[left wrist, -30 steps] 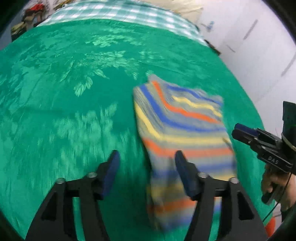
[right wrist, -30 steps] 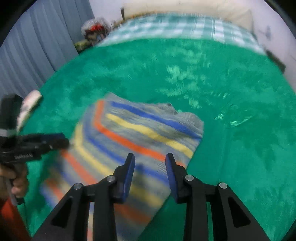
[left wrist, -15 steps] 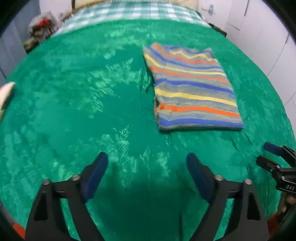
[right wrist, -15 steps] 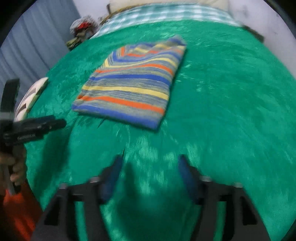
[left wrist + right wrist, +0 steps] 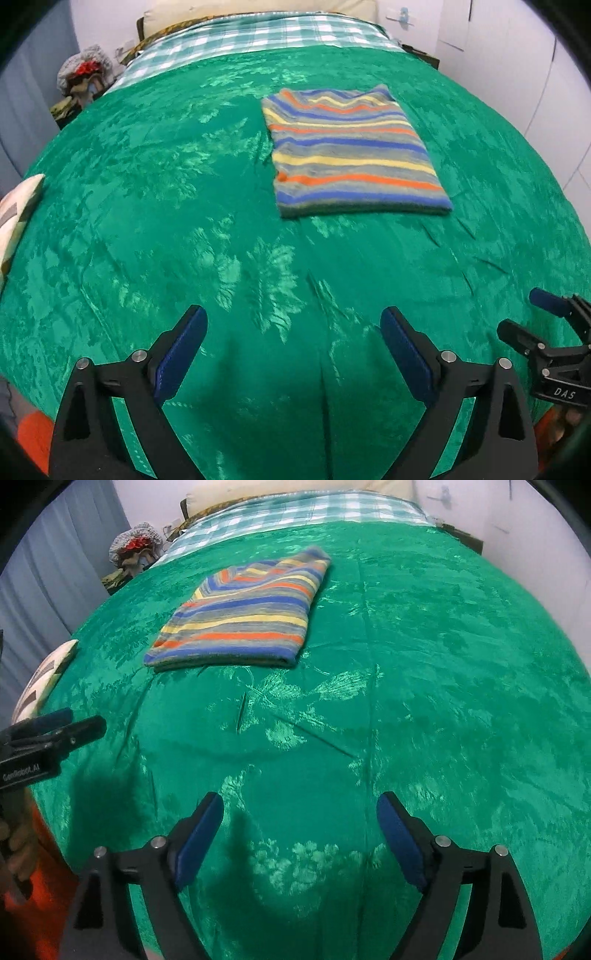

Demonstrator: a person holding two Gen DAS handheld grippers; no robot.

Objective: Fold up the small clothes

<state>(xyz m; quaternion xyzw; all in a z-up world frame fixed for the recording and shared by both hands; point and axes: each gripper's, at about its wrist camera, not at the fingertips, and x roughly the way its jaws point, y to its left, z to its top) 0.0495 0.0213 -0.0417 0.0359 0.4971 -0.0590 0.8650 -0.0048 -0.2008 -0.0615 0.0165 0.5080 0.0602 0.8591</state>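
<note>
A folded striped garment [image 5: 351, 155], grey with blue, orange and yellow bands, lies flat on the green bedspread [image 5: 184, 221]. It also shows in the right wrist view [image 5: 243, 620]. My left gripper [image 5: 293, 328] is open and empty, well back from the garment near the bed's front edge. My right gripper [image 5: 299, 812] is open and empty, also back from it. The right gripper shows at the right edge of the left wrist view [image 5: 532, 314]; the left gripper shows at the left edge of the right wrist view [image 5: 81, 723].
A checked sheet [image 5: 258, 33] and a pillow lie at the head of the bed. A pile of items [image 5: 83, 74] sits left of the bed. A pale cushion [image 5: 16, 214] lies at the left edge. White cupboards [image 5: 535, 74] stand on the right.
Both grippers have let go of the garment, opened wide and pulled back towards the bed's front edge. The garment now lies folded and flat.
</note>
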